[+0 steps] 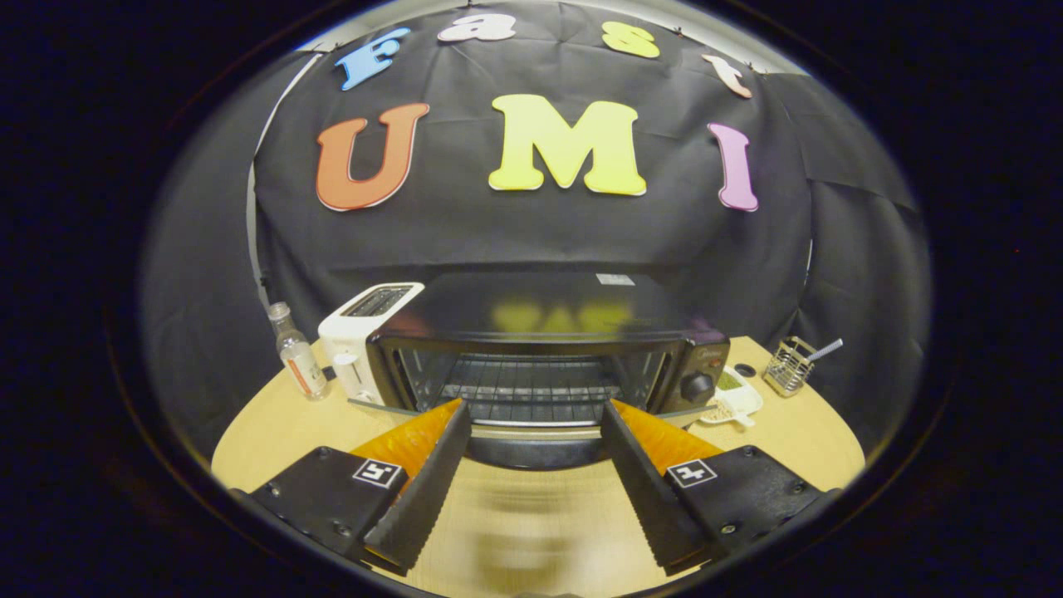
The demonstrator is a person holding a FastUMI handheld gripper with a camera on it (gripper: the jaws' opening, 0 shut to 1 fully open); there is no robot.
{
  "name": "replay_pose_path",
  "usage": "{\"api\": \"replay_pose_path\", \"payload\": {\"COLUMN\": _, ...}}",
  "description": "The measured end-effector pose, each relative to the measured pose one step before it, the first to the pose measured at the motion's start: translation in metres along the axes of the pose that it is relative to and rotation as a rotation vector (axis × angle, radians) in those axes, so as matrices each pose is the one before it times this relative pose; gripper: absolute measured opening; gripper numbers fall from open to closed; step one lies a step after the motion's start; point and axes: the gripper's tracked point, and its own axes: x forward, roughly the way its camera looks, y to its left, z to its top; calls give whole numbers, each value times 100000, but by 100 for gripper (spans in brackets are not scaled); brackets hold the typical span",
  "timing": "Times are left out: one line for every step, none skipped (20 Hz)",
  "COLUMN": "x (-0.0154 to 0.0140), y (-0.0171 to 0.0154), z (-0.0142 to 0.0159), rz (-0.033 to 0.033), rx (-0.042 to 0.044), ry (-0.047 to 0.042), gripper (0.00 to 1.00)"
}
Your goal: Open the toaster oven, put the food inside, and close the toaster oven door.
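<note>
The black toaster oven (540, 316) stands on the wooden table (274, 432) just ahead of my fingers. Its door (531, 425) is folded down flat toward me, with the dark handle (536, 453) along its near edge. The wire rack (531, 386) inside is bare. My gripper (534, 407) is open, its two fingers spread wide on either side of the lowered door and handle, with nothing held between them. A white dish (739, 403) holding green and pale food lies on the table right of the oven, below the control knob (696, 386).
A white slot toaster (361, 340) stands against the oven's left side, with a small clear bottle (297, 355) further left. A wire holder (787, 365) with a utensil in it sits at the far right of the table. The black cloth wall hangs close behind.
</note>
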Motion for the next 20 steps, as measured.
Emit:
{"api": "replay_pose_path", "payload": {"x": -645, "y": 24, "z": -696, "rz": 14, "rx": -561, "ry": 829, "gripper": 100}}
{"api": "replay_pose_path", "payload": {"x": -435, "y": -72, "z": -855, "rz": 37, "rx": -456, "ry": 1155, "gripper": 100}}
{"api": "replay_pose_path", "payload": {"x": -352, "y": -84, "z": -1015, "rz": 73, "rx": -179, "ry": 1213, "gripper": 100}}
{"api": "replay_pose_path", "payload": {"x": -331, "y": -18, "z": -886, "rz": 226, "rx": -489, "ry": 1125, "gripper": 100}}
{"api": "replay_pose_path", "payload": {"x": -269, "y": -40, "z": -981, "rz": 310, "rx": -502, "ry": 1525, "gripper": 100}}
{"api": "replay_pose_path", "payload": {"x": -271, "y": 47, "z": -882, "rz": 453, "rx": -298, "ry": 1360, "gripper": 100}}
{"api": "replay_pose_path", "payload": {"x": -135, "y": -89, "z": -972, "rz": 577, "rx": -272, "ry": 1331, "gripper": 100}}
{"api": "replay_pose_path", "payload": {"x": -132, "y": 16, "z": -940, "rz": 655, "rx": 187, "ry": 1699, "gripper": 100}}
{"api": "replay_pose_path", "payload": {"x": 21, "y": -100, "z": -833, "rz": 538, "rx": 281, "ry": 1521, "gripper": 100}}
{"api": "replay_pose_path", "payload": {"x": 40, "y": -138, "z": -914, "rz": 129, "rx": -70, "ry": 2362, "gripper": 100}}
{"api": "replay_pose_path", "payload": {"x": 93, "y": -169, "z": -1195, "rz": -194, "rx": -222, "ry": 2811, "gripper": 100}}
{"api": "replay_pose_path", "payload": {"x": 67, "y": 102, "z": -660, "rz": 474, "rx": -276, "ry": 319, "gripper": 100}}
{"api": "replay_pose_path", "payload": {"x": 3, "y": -35, "z": -480, "rz": 454, "rx": -448, "ry": 596, "gripper": 100}}
{"api": "replay_pose_path", "payload": {"x": 53, "y": 56, "z": -324, "rz": 126, "rx": -678, "ry": 871, "gripper": 100}}
{"api": "replay_pose_path", "payload": {"x": 208, "y": 4, "z": -551, "rz": -257, "rx": -1885, "ry": 873, "gripper": 100}}
{"api": "replay_pose_path", "payload": {"x": 182, "y": -91, "z": -684, "rz": 165, "rx": -808, "ry": 1784, "gripper": 100}}
{"api": "replay_pose_path", "payload": {"x": 282, "y": -34, "z": -758, "rz": 617, "rx": 1761, "ry": 2272, "gripper": 100}}
{"api": "replay_pose_path", "payload": {"x": 379, "y": 11, "z": -641, "rz": 921, "rx": 2810, "ry": 2762, "gripper": 100}}
{"api": "replay_pose_path", "payload": {"x": 338, "y": -117, "z": -557, "rz": 709, "rx": 1957, "ry": 2210, "gripper": 100}}
{"api": "replay_pose_path", "payload": {"x": 385, "y": -263, "z": -284, "rz": -171, "rx": 867, "ry": 1934, "gripper": 100}}
